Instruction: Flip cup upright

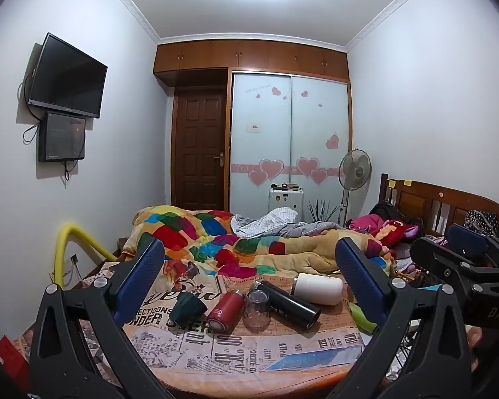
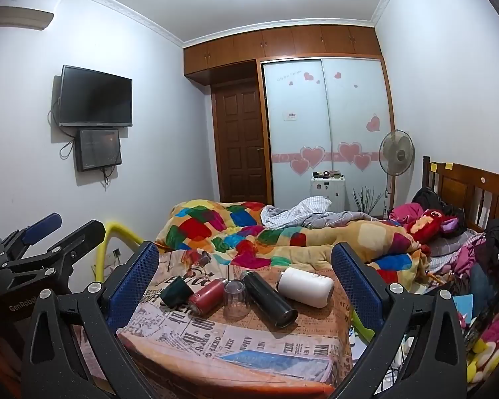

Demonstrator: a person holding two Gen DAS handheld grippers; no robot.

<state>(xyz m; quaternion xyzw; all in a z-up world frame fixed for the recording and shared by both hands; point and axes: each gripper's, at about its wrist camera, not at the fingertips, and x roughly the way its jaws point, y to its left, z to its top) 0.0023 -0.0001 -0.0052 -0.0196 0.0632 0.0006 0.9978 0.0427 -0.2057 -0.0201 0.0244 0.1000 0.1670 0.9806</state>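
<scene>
The left tongs (image 1: 249,276) and right tongs (image 2: 246,272) were both spread wide apart, holding nothing, raised above the near edge of the tabletop (image 1: 216,359). The clear glass cup (image 1: 256,309) stood inverted, mouth down, at 12 o'clock ahead of both tongs, apart from them. It touched the red bottle (image 1: 224,311) at 9 o'clock and the black flask (image 1: 287,302) at 3 o'clock.

Glass cup (image 1: 256,309) stands between two lying flasks (image 1: 225,311) (image 1: 287,303) on the table (image 1: 249,359).
</scene>
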